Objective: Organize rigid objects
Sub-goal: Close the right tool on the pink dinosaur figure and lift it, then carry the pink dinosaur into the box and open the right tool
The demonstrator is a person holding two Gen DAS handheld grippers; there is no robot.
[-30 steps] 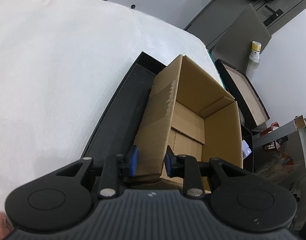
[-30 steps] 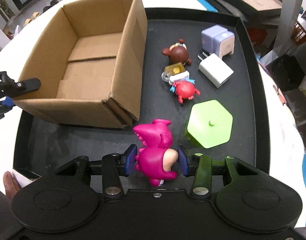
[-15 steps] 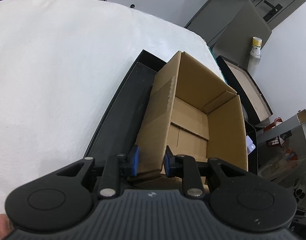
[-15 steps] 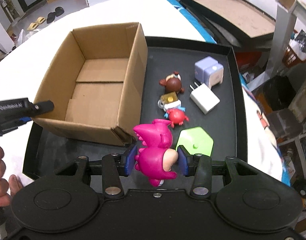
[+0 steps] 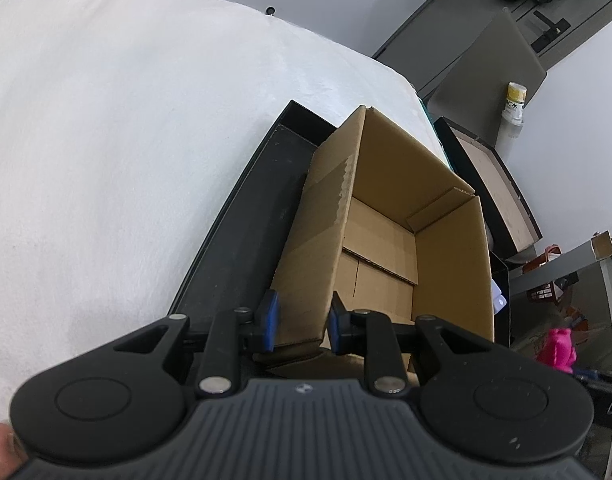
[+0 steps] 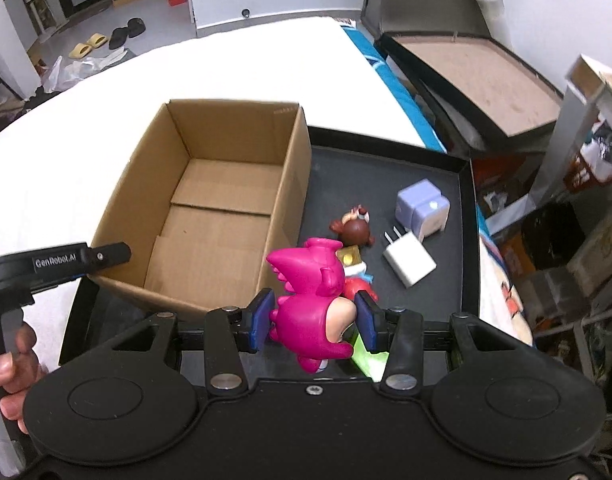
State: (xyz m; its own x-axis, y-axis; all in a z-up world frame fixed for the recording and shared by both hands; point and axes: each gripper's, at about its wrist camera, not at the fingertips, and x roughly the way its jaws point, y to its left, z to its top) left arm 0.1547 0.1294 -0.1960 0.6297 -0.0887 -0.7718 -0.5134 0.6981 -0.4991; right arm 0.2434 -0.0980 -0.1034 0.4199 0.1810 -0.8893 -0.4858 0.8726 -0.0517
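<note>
Right wrist view: the left gripper [image 6: 106, 258] pinches the near-left wall of the open brown cardboard box [image 6: 210, 216], seemingly steadying it, while the right gripper [image 6: 312, 320] clamps the bright pink plastic dragon figurine [image 6: 306, 304] above the black tray [image 6: 468, 216], likely box-bound.

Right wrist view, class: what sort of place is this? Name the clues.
Probably a lived-in room used as a workspace, not a tidy lab. A white padded surface like a bed carries the black tray and cardboard box; slippers lie on the floor, and cluttered shelving stands at the right.
</note>
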